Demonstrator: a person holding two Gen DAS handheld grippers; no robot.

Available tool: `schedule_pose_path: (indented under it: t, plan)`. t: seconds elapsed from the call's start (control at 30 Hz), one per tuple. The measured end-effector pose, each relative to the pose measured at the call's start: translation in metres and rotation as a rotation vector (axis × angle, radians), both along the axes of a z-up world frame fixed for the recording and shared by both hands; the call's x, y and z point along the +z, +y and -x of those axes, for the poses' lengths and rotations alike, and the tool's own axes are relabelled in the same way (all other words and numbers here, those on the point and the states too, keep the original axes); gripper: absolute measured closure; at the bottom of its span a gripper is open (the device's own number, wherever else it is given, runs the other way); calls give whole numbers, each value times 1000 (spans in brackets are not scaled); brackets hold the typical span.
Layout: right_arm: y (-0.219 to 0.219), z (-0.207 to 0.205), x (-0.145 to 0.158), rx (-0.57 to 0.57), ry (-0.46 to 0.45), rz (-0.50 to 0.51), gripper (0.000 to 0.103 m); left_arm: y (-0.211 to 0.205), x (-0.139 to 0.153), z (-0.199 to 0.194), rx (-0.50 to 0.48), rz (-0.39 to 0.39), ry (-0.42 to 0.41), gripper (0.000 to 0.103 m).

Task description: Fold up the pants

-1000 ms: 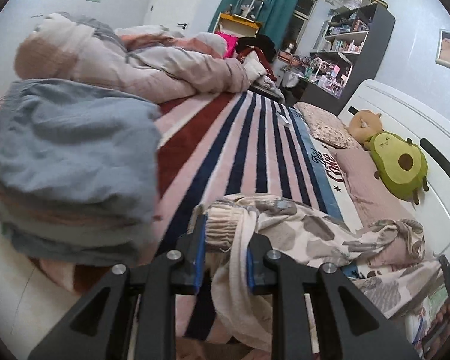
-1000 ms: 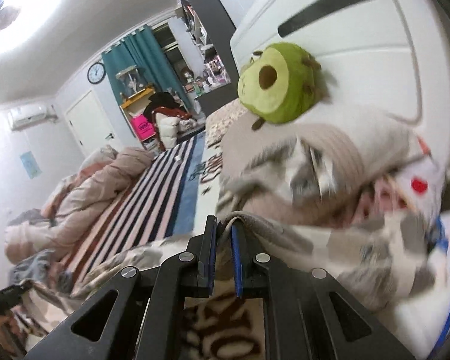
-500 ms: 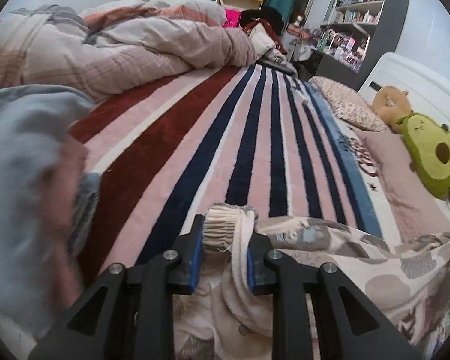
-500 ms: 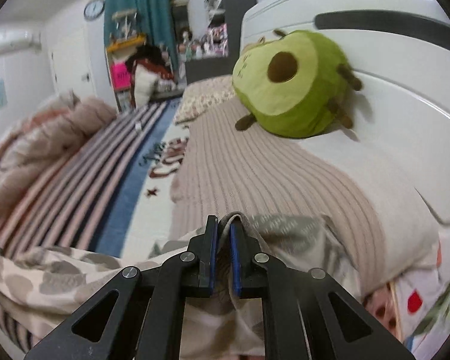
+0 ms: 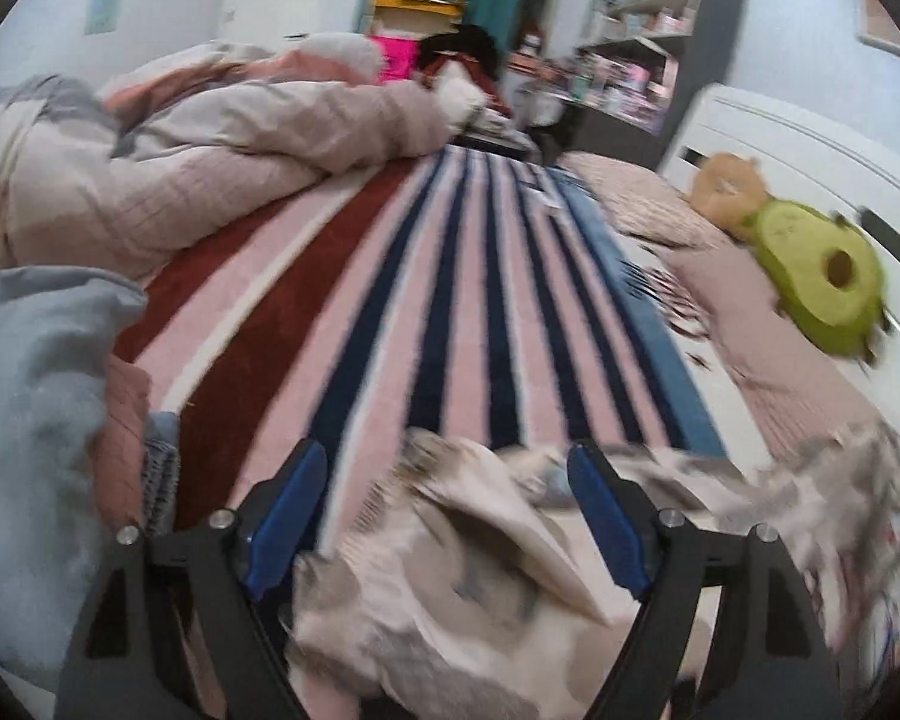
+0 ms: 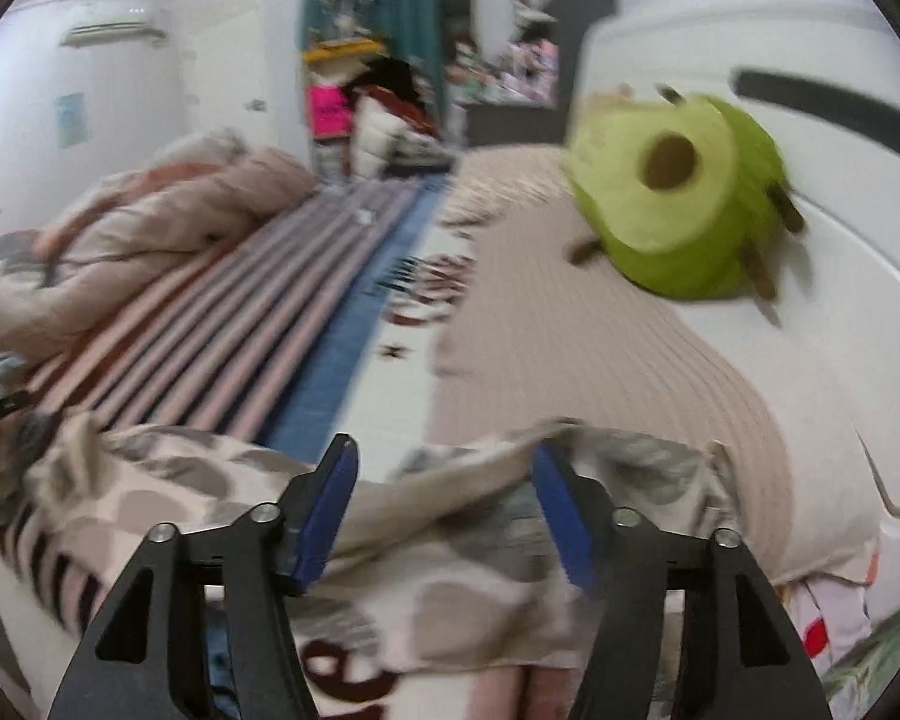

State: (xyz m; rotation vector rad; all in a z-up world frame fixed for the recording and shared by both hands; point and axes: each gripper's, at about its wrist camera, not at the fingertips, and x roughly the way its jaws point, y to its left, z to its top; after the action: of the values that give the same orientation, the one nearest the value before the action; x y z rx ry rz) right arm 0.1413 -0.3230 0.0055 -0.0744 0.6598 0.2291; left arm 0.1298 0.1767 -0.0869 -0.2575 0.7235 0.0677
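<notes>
The pants (image 5: 450, 570) lie on the bed, at its near edge, between and under the spread fingers of both grippers. They are of pale cream cloth with grey-brown blotches, and they are crumpled, not flat. In the left wrist view the cloth is bunched in soft folds between the two blue pads (image 5: 282, 516), and a strip of it runs off to the right along the edge of the bed. In the right wrist view the pants (image 6: 438, 552) are spread wider, with one raised edge between the fingers.

The left gripper (image 5: 444, 510) has its jaws wide apart and grips nothing; the cloth only lies loose between them. The right gripper (image 6: 444, 504) is also released, its jaws far apart over the cloth. Both grippers are low above the bed and point along it toward the far wall.

Beyond the pants is the striped blanket (image 5: 450, 300), in pink, dark blue and red-brown. To the left of it lies a heaped quilt (image 5: 210, 144), and nearer a grey-blue pile of clothes (image 5: 30, 420). On the right a pillow (image 6: 600, 348) lies by the white headboard (image 6: 750, 18), with an avocado toy (image 6: 678, 192) on it.
</notes>
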Motion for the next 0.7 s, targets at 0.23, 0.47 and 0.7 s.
schedule_pose_path:
  t: [0.23,0.47,0.7]
  plan:
    - [106,-2,-50,390,119,13,44,-33,-43,0,-126,135,111,23]
    - [176,-15,-130,605,255,176,45,-55,-79,-20,-208,239,180,31]
    - [187,-19,-153,567,202,385,100,-68,-92,-45,-220,154,223,95]
